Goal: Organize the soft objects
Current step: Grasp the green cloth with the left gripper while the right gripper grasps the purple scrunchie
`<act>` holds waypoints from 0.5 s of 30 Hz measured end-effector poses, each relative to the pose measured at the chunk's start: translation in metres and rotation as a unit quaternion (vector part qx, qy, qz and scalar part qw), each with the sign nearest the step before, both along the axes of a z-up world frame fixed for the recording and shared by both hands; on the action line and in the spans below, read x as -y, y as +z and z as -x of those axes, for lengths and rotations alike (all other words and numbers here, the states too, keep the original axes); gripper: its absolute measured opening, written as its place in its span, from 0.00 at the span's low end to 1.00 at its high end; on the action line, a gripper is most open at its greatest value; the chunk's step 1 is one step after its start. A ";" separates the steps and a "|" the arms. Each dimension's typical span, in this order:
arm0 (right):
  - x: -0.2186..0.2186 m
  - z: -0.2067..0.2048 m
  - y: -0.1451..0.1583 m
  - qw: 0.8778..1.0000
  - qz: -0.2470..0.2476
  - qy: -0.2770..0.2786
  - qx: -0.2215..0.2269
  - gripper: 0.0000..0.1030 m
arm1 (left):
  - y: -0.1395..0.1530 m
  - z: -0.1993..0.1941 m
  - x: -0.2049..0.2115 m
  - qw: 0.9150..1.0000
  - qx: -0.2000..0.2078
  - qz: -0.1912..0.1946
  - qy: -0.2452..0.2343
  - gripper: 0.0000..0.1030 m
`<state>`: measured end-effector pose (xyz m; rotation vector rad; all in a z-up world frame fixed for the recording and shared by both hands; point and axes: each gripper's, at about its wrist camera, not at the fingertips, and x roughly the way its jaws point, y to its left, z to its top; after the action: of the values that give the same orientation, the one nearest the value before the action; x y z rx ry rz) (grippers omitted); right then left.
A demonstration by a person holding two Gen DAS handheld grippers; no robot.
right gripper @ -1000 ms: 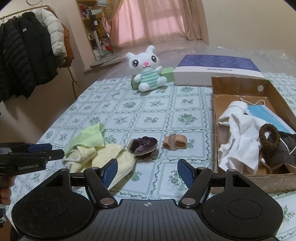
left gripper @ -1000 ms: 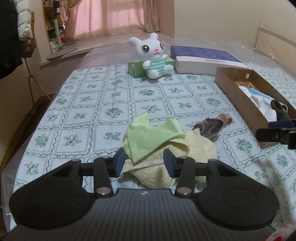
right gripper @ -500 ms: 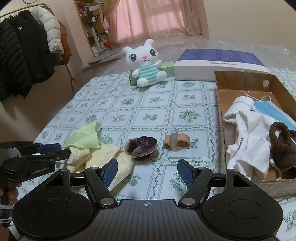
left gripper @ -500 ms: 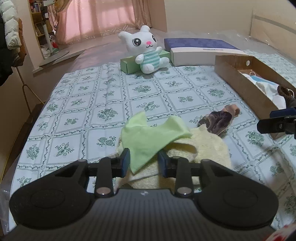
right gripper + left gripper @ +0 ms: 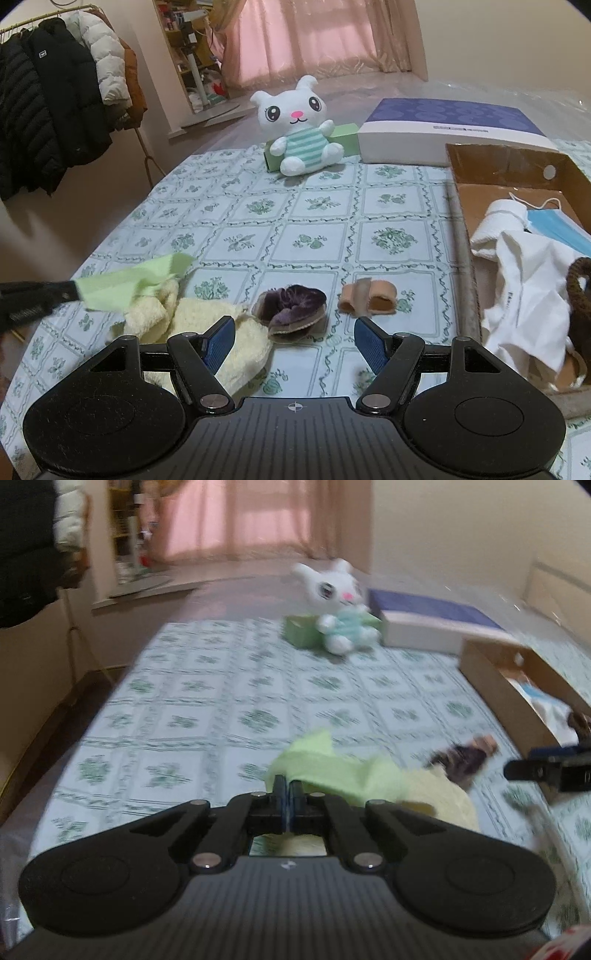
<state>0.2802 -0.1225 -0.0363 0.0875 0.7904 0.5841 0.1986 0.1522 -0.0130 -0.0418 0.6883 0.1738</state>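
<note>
My left gripper (image 5: pixel 286 794) is shut on the near edge of a light green cloth (image 5: pixel 332 766), which hangs lifted above a pale yellow towel (image 5: pixel 448 801). In the right wrist view the green cloth (image 5: pixel 129 284) is held up at the left over the yellow towel (image 5: pixel 221 332). My right gripper (image 5: pixel 293 338) is open and empty, low over the table. Just beyond it lie a purple scrunchie (image 5: pixel 291 308) and a peach band (image 5: pixel 369 297). The cardboard box (image 5: pixel 506 173) at the right holds white cloth, a blue mask and a brown scrunchie.
A white plush bunny (image 5: pixel 299 129) leans on a green box (image 5: pixel 343 138) at the back, beside a blue and white box (image 5: pixel 450 129). Coats on a rack (image 5: pixel 55 99) stand left of the table. The tablecloth (image 5: pixel 295 221) has a green floral pattern.
My left gripper has closed fully on the green cloth and lifted it off the yellow towel. My right gripper stays open and has moved slightly closer to the scrunchie.
</note>
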 end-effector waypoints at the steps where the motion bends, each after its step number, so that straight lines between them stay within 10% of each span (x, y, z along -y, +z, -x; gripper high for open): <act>1: -0.002 -0.002 -0.001 1.000 -0.001 0.000 0.000 0.69 | 0.003 0.002 -0.006 1.000 0.004 0.000 0.010 0.02; 15: -0.027 -0.036 -0.034 0.998 -0.021 -0.046 -0.038 0.69 | -0.007 0.016 -0.073 0.991 -0.015 -0.016 0.133 0.02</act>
<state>0.3159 -0.0952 -0.0701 0.1846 0.8433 0.5117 0.1826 0.2254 -0.0204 -0.1011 0.7083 0.4420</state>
